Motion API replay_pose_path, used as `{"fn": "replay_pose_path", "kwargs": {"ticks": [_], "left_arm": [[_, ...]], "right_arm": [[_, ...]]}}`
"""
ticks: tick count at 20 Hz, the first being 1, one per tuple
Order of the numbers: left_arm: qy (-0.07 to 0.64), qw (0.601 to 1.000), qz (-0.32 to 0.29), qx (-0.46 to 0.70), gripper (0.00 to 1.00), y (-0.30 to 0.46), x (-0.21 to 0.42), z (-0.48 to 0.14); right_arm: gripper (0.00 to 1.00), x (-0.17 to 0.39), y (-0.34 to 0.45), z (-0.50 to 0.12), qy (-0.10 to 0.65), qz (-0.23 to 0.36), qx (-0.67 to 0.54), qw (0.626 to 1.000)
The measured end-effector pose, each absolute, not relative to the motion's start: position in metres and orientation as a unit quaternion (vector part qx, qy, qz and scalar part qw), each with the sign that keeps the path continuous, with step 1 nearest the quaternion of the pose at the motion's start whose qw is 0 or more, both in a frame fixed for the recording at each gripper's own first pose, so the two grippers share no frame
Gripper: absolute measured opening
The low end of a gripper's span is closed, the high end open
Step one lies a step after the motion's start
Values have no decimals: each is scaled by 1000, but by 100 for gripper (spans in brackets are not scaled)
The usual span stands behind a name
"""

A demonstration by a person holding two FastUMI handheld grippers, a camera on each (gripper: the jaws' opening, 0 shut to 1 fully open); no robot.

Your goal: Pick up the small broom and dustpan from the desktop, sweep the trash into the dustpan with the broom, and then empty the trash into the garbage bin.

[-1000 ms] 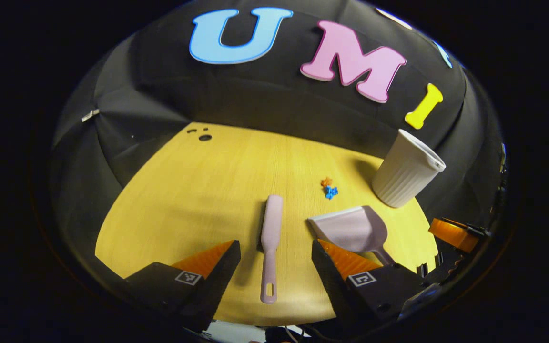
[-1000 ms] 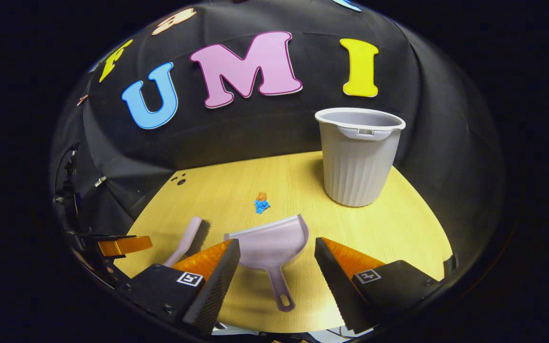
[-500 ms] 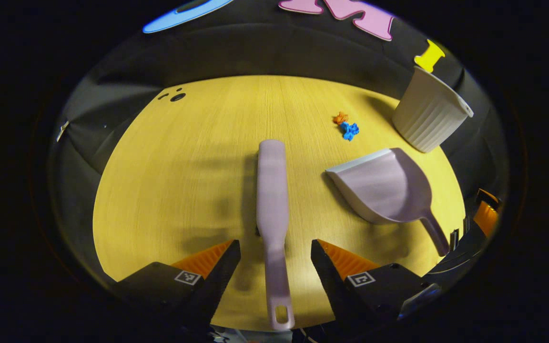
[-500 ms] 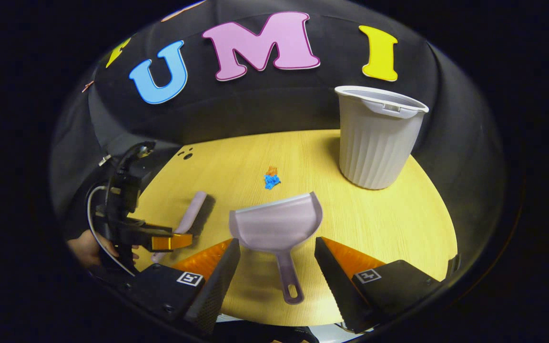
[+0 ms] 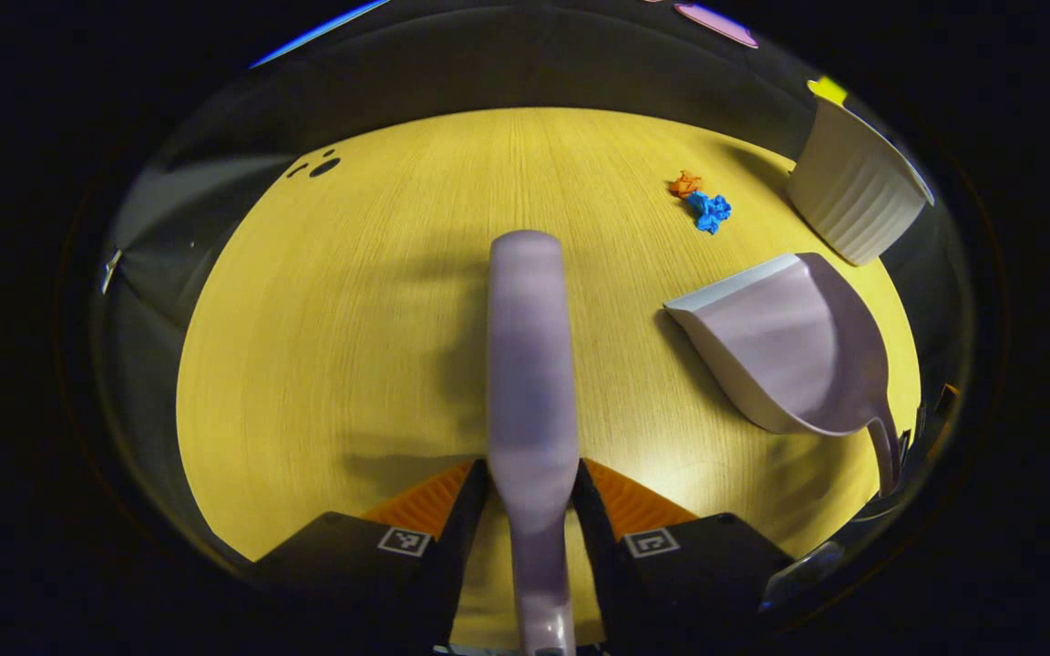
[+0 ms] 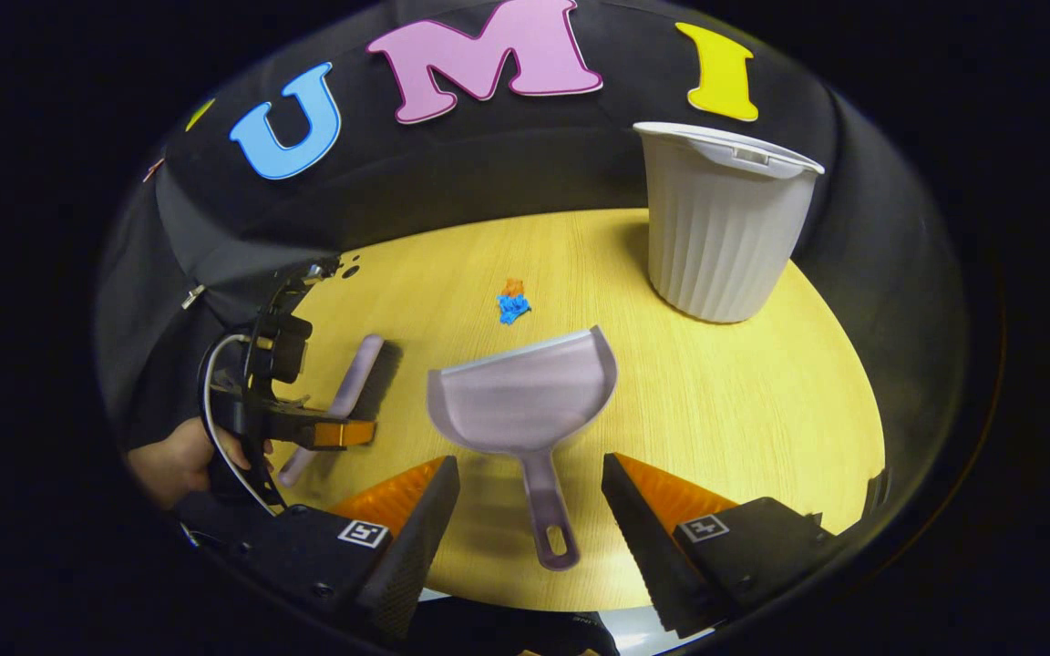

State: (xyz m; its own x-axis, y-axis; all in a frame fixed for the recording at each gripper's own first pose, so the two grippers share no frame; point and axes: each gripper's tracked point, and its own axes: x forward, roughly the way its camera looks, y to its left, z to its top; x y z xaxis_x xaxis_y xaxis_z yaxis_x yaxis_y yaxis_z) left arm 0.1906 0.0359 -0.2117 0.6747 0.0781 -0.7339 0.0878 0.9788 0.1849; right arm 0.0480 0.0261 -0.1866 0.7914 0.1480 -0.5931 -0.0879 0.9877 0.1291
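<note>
Broom (image 5: pixel 525 364): pale lilac plastic, lying flat on the yellow wood-grain worktop (image 5: pixel 334 346), handle toward the near edge, head pointing far. In the right gripper view its dark bristles face right, toward the dustpan.

Change since half a second ago: the left hand-held gripper (image 5: pixel 530 497) has moved in over the handle and its fingers, then wide apart with the handle loose between them, have closed; both now press the handle at its neck. In the right gripper view this gripper (image 6: pixel 306 428) and the hand (image 6: pixel 179 460) holding it sit at the broom's near end, a little farther in than before.

Dustpan (image 6: pixel 525 401): same lilac plastic, flat on the worktop just right of the broom, apart from it, open mouth facing far, handle with hanging hole toward the near edge. Position on the worktop unchanged.

Right hand-held gripper (image 6: pixel 530 497): fingers wide apart, holding nothing, one either side of the dustpan handle without touching it; it has come slightly closer, so the handle reaches further in between them.

Trash (image 6: pixel 513 303): one crumpled blue scrap with a smaller orange scrap touching its far side, on the worktop beyond the dustpan mouth. Not moved.

Garbage bin (image 6: pixel 721 223): white, ribbed, upright, at the far right of the worktop, well apart from the trash.
</note>
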Motion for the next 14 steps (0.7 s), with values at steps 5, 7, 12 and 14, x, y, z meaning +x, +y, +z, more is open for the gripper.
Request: {"fn": "replay_pose_path", "kwargs": {"ticks": [5, 7, 12, 14], "left_arm": [[390, 917, 10, 87, 37, 34, 191, -212], [380, 921, 13, 82, 34, 35, 191, -212], [360, 930, 14, 73, 30, 35, 191, -212], [357, 931, 16, 72, 30, 35, 191, -213]], "right_arm": [[99, 54, 31, -204, 343, 71, 47, 935], [99, 58, 31, -209, 349, 69, 40, 934], [99, 69, 28, -249, 393, 50, 20, 918], [99, 73, 27, -267, 414, 43, 13, 909]]}}
